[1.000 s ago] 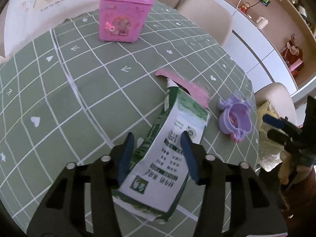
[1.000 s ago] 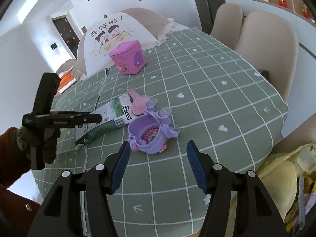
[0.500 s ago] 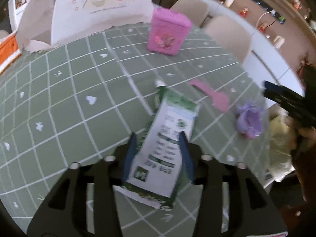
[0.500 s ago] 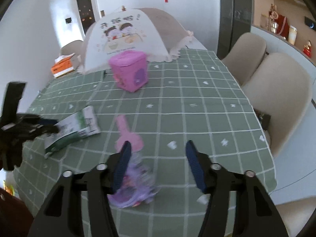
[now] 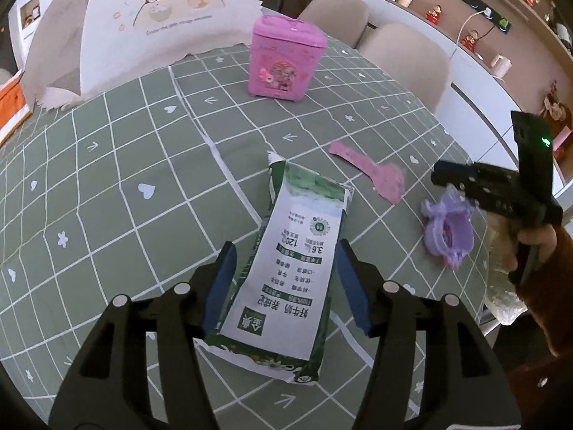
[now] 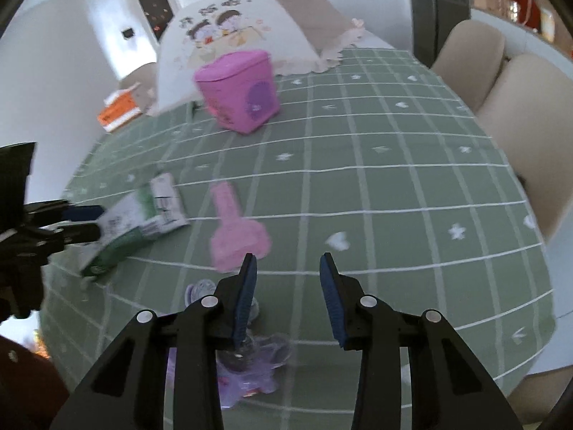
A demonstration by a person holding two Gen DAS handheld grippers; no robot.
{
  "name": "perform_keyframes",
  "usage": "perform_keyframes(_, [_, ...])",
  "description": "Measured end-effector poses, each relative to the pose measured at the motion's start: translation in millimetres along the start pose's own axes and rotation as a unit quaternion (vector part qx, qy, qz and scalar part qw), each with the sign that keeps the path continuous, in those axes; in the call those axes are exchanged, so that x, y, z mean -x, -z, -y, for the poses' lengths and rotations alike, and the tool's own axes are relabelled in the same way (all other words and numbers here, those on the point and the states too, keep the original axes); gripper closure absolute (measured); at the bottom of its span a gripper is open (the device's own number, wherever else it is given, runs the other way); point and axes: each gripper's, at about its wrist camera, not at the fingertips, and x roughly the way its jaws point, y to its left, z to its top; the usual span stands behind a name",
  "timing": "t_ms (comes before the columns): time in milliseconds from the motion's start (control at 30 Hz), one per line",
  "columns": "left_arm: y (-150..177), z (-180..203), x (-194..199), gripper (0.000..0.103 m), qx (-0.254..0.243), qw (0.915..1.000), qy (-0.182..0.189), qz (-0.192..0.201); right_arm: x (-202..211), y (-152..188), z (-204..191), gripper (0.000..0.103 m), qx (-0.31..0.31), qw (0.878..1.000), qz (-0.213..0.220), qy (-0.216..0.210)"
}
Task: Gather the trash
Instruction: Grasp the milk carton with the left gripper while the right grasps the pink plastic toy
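Centrally on the green checked table (image 5: 107,186): one carton (image 5: 297,251) between the spread left gripper (image 5: 286,283), untouched; one pink box (image 5: 284,61); right gripper (image 6: 288,297) released above one purple toy (image 6: 250,369).

Flattened green-and-white milk carton (image 5: 297,261) lies between open left claw (image 5: 286,288) pads.

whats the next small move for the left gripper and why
Probably close the left gripper on the milk carton: the flattened carton already lies between its open blue pads, with small gaps visible on both sides, so nothing is gripped yet.
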Motion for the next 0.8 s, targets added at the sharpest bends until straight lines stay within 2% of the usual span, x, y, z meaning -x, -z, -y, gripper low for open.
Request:
perform_keyframes(133, [3, 0, -3, 0.049, 0.004, 1.0, -0.004, -0.006, -7, 2, -25, 0.067, 0.049, 0.998, -0.025, -0.035])
perform_keyframes(267, [4, -3, -1, 0.049, 0.011, 0.9999, -0.006, -0.005, -13, -7, -45, 0.067, 0.138, 0.99, -0.021, 0.0])
perform_keyframes(333, [5, -5, 3, 0.049, 0.012, 0.9999, -0.007, -0.001, -14, -14, -42, 0.067, 0.157, 0.987, -0.011, 0.014])
perform_keyframes(533, [7, -11, 12, 0.048, 0.019, 0.9998, -0.005, 0.009, -30, -21, -26, 0.066, 0.18, 0.982, -0.044, -0.033])
perform_keyframes(633, [7, -11, 10, 0.048, 0.019, 0.9997, -0.008, 0.009, -34, -26, -31, 0.057, 0.182, 0.981, -0.042, -0.053])
perform_keyframes(667, [7, -10, 10, 0.048, 0.019, 0.9998, -0.009, 0.008, -37, -29, -34, 0.057, 0.183, 0.98, -0.04, -0.061])
perform_keyframes(733, [7, -10, 8, 0.048, 0.017, 0.9998, -0.011, 0.006, -45, -31, -39, 0.057, 0.185, 0.979, -0.052, -0.063])
perform_keyframes(800, [7, -9, 7, 0.048, 0.014, 0.9998, -0.014, 0.005, -56, -31, -45, 0.056, 0.196, 0.977, -0.068, -0.042])
